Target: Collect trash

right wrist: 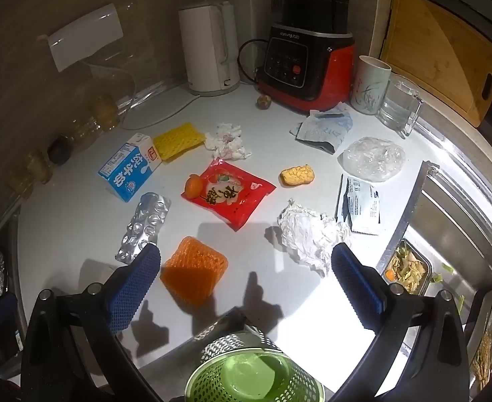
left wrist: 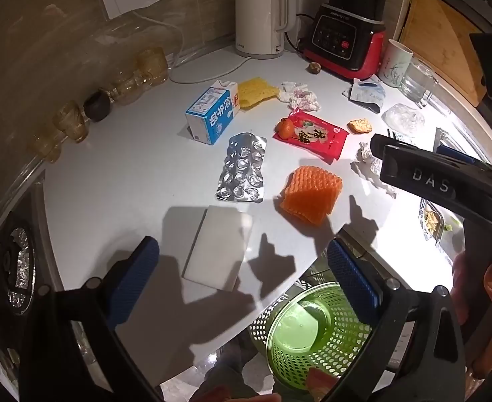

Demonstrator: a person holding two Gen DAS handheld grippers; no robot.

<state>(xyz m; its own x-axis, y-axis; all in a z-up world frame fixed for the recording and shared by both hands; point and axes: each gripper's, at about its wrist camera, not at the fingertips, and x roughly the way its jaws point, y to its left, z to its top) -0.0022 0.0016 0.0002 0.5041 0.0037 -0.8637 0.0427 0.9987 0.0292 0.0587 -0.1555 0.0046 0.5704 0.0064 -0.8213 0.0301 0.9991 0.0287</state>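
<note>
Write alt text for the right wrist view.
An open right claw hovers over a white countertop strewn with trash: orange foam netting, crumpled white paper, a red snack wrapper, a blister pack and a milk carton. A green mesh bin waits below the counter's edge.

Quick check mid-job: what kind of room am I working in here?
Most likely a home kitchen: a white electric kettle and a red blender stand on the counter, with a steel sink alongside.
</note>
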